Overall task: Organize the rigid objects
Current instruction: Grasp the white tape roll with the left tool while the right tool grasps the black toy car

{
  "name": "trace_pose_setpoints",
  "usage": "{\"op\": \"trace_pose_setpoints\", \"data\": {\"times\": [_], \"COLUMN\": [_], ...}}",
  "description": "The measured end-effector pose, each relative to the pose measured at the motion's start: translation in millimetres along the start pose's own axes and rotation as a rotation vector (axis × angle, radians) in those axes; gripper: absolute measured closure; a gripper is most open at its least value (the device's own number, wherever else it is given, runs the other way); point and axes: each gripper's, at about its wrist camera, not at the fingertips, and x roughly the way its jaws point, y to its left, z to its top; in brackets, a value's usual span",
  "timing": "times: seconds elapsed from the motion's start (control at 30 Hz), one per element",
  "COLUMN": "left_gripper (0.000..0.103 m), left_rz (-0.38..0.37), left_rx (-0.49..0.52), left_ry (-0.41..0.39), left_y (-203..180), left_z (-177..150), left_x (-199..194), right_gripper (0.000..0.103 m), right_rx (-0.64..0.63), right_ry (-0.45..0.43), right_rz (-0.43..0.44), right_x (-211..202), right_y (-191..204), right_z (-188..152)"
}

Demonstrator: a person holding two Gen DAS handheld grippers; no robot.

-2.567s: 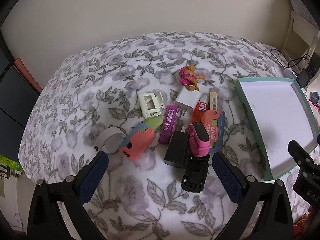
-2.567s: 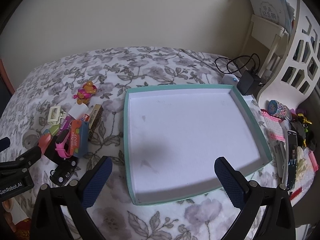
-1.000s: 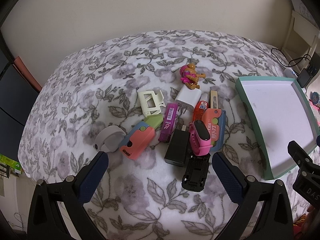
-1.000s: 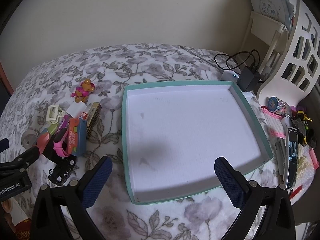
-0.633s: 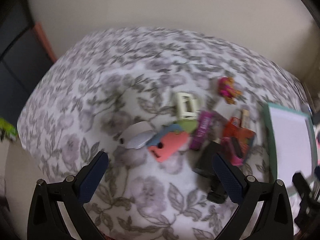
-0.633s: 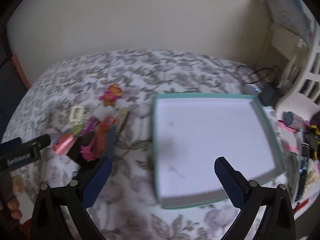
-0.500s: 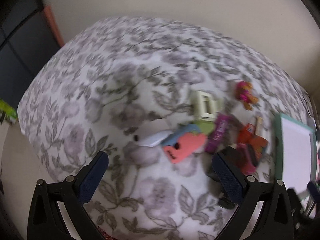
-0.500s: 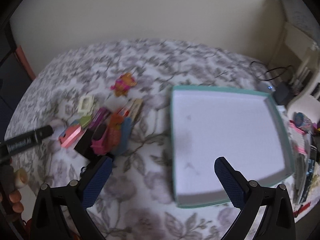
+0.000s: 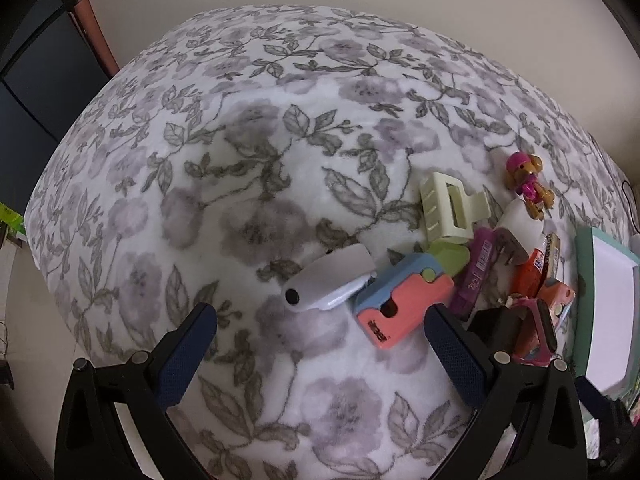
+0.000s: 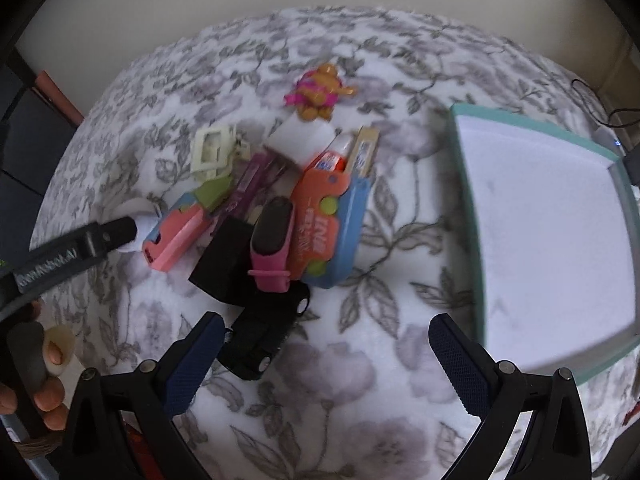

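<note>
On the left tongs' (image 10: 132,228) black body, seen from the right wrist view, white lettering is printed, too blurred to be read with certainty. Orange letters on the orange-and-blue case (image 10: 326,232) and dark print on the pink-and-blue case (image 9: 400,304) cannot be made out either. The left tongs (image 9: 320,336) are held apart, low over the flowered bed (image 9: 240,160), with a grey-white oval gadget (image 9: 328,280) just beyond their tips. The right tongs (image 10: 322,350) are likewise held apart above the bed, with a black wheeled toy (image 10: 266,332) beside the left finger. The rigid objects are heaped mid-bed, beside the teal tray (image 10: 624,184): a cream hair claw (image 9: 452,208), a pink toy figure (image 9: 528,184) and a pink watch (image 10: 274,240). The tray is cut off at the right edge of both views.
</note>
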Motion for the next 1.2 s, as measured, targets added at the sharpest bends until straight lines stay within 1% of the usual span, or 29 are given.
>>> {"op": "trace_pose_setpoints", "data": {"times": [0.1,0.23,0.33,0.4,0.5,0.6,0.67,0.7,0.83,0.9,0.97,1.03,1.07,1.1,1.13,1.17,1.2], "left_gripper": [0.0,0.0,0.0,0.0,0.0,0.0,0.0,0.0,0.0,0.0,0.002,0.009,0.01,0.016,0.024,0.03,0.041], "left_rz": [0.008,0.014,0.036,0.056,0.056,0.037,0.05,0.059,0.057,0.065,0.055,0.038,0.027,0.019,0.008,-0.002,-0.013], "left_rx": [-0.017,-0.037,-0.033,-0.025,-0.018,-0.02,0.001,0.013,0.026,0.03,0.032,0.035,0.038,0.045,0.054,0.064,0.075], "left_ry": [0.012,0.02,0.018,0.014,0.006,0.0,-0.012,-0.013,0.004,-0.001,-0.005,-0.009,-0.01,-0.014,-0.018,-0.018,-0.014], "left_y": [8.3,17.6,19.8,19.0,15.1,11.6,7.8,6.1,6.5,7.7,7.9,6.7,6.0,4.9,3.4,1.5,-1.3], "left_z": [5.0,9.2,13.3,16.3,22.1,27.1,28.2,27.8,23.9,22.5,21.7,21.2,20.7,20.1,19.0,18.5,17.6], "left_x": [7.8,15.9,20.8,23.7,26.1,27.8,28.8,29.8,35.8,36.6,36.5,36.2,36.1,35.9,35.2,35.0,35.1], "right_gripper": [0.0,0.0,0.0,0.0,0.0,0.0,0.0,0.0,0.002,0.002,0.004,0.007,0.01,0.014,0.016,0.017,0.02], "right_rx": [-0.014,-0.023,-0.032,-0.039,-0.033,-0.013,0.001,0.005,0.004,0.017,0.02,-0.003,-0.011,-0.02,-0.025,-0.03,-0.038], "right_ry": [0.022,0.041,0.058,0.071,0.073,0.084,0.095,0.104,0.127,0.129,0.127,0.118,0.116,0.112,0.107,0.1,0.093], "right_rz": [-0.014,-0.01,-0.022,-0.014,-0.014,-0.01,-0.011,-0.018,-0.073,-0.068,-0.065,-0.075,-0.074,-0.072,-0.07,-0.069,-0.064], "right_x": [10.8,20.0,27.1,31.0,30.4,29.0,30.6,31.1,32.5,31.1,29.7,29.2,30.3,30.8,30.3,29.5,28.0], "right_y": [5.1,10.4,13.0,14.1,12.3,5.4,-3.5,-7.5,-22.5,-30.3,-33.3,-31.6,-27.3,-24.2,-21.2,-20.2,-19.8], "right_z": [1.2,3.0,2.6,1.3,0.8,0.5,1.3,1.1,-0.4,-2.4,-1.6,-0.3,0.5,0.4,0.3,1.0,1.6]}}
